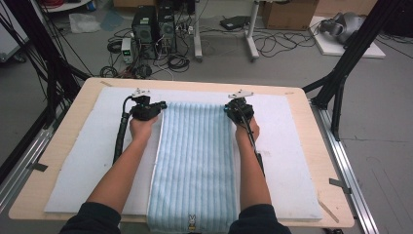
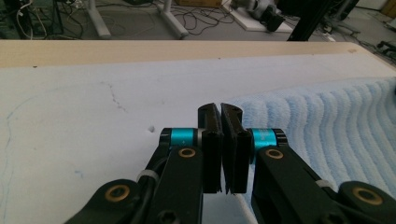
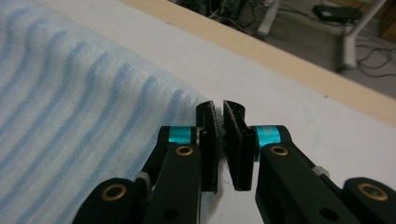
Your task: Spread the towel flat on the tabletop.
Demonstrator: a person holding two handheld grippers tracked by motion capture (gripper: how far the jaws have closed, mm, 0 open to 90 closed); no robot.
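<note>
Far edge: we have an open strip of white mat (image 1: 204, 92) and bare table (image 1: 195, 84) beyond the towel (image 1: 195, 161); nothing stands on it.
Left flank: wide bare mat left of the towel, crossed by our left forearm (image 1: 124, 165) and the left gripper's cable (image 1: 119, 136).
Right flank: wide bare mat right of the towel, with our right forearm (image 1: 251, 165) along its inner side.
Between arms: the towel lies flat; we can pass freely over it.
Corners: left gripper (image 1: 160, 105) and right gripper (image 1: 229, 108) sit on the towel's far corners.
Table sides: black frame posts (image 1: 341, 73) stand off both sides.
</note>
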